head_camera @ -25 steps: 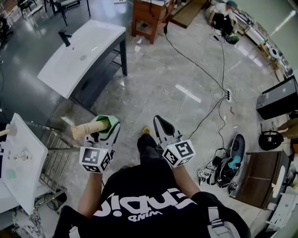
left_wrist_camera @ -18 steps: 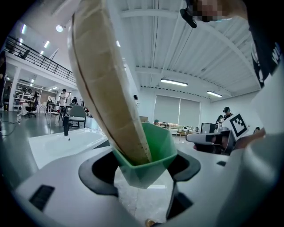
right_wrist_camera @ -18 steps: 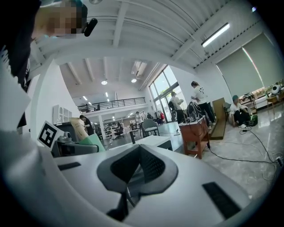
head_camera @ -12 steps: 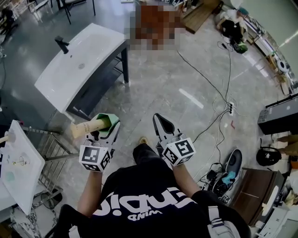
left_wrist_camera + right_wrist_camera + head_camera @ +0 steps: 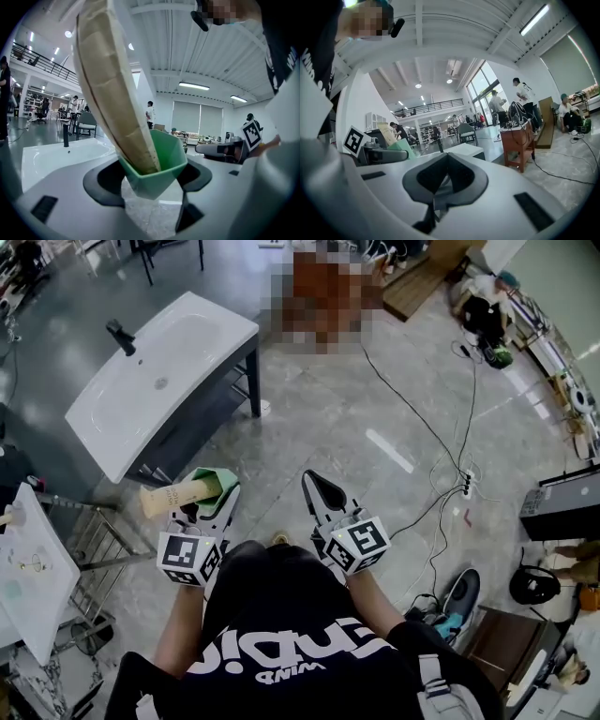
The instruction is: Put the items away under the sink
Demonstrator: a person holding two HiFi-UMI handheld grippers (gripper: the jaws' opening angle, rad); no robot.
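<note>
The step in hand is judged to be the carrying of a load toward the sink (image 5: 159, 381), which stands far and to the left, well apart from that load. The dark shelf (image 5: 192, 418) below the basin is seen from its near right side, and that is judged to be where the load belongs. For the step to be done well, the grip should be firm and the load held level. A long beige paper-wrapped roll (image 5: 176, 495) sticks far out of a green cup (image 5: 219, 482) and could slide out if the cup were tipped over. At the shelf, the roll's free end should be led in under the basin's rim first, or turned aside, so that it is not knocked against the rim or the dark leg (image 5: 253, 381). The cable (image 5: 412, 399) on the floor to the right lies off the likely path and needs only to be avoided underfoot.

The left gripper (image 5: 152, 180) is closed on the green cup, whose lower part is pinched between the two jaws. The roll is seated inside the cup and leans out to the left, well past the jaw tips. The right gripper (image 5: 440, 180) is shut with nothing between its jaws and is held just right of the left one, near the person's body
</note>
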